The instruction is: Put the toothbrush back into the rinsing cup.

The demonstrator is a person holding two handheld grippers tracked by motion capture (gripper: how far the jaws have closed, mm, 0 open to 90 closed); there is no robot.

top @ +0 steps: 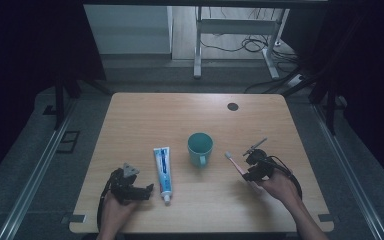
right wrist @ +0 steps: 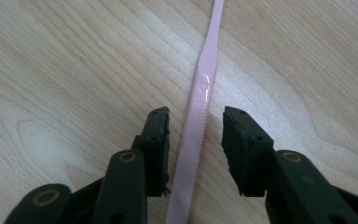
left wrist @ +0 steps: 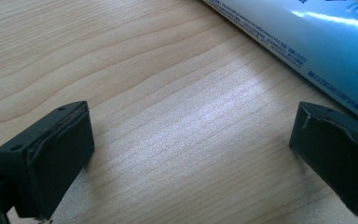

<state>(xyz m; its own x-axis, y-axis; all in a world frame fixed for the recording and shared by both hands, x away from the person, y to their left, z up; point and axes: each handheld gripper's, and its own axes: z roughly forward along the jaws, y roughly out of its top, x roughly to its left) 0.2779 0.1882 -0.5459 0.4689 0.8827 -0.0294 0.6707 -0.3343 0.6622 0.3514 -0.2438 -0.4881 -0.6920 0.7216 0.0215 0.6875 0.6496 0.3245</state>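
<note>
Slim pale pink toothbrush (right wrist: 200, 116) flat on wooden bench (right wrist: 74, 70), ribbed handle between parted right fingers (right wrist: 158, 140), untouched, left fingers (left wrist: 51, 154) wide open

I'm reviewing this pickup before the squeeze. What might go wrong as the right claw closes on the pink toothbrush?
1. The right claw straddles the thin toothbrush handle, pads not yet pressing. It lies flat on the table, so the pads may skid over it.
2. The grip sits near the handle's end; the far bristle end could droop or swing.
3. The teal mug stands close by and might get knocked.
</note>
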